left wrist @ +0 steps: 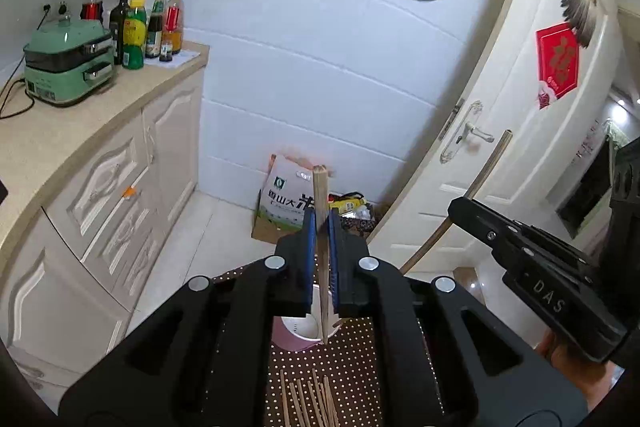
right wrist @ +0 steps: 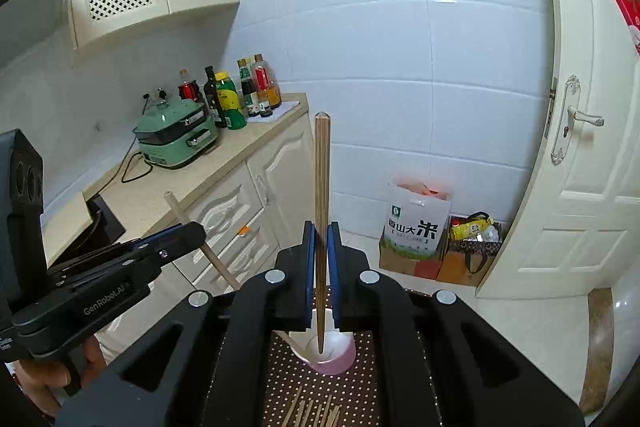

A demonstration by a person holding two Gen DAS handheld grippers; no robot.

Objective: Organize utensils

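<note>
Chopsticks (left wrist: pixel 321 247) (right wrist: pixel 321 227) clamped in both grippers' jaws, tips inside pink cup (right wrist: pixel 340 359).

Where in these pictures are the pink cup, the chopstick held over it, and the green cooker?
pink cup (right wrist: pixel 340 363): right wrist view, on its pink outer wall.
chopstick (right wrist: pixel 322 179): right wrist view, on the shaft above the right tongs (right wrist: pixel 322 247).
green cooker (left wrist: pixel 66 65): left wrist view, on its front body.

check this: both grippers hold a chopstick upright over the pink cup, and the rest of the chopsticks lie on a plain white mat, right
Not quite. The mat is brown with white dots, not plain white, as both wrist views show. The rest holds: the left gripper and right gripper each hold a chopstick upright over the pink cup, with loose chopsticks on the mat.
</note>
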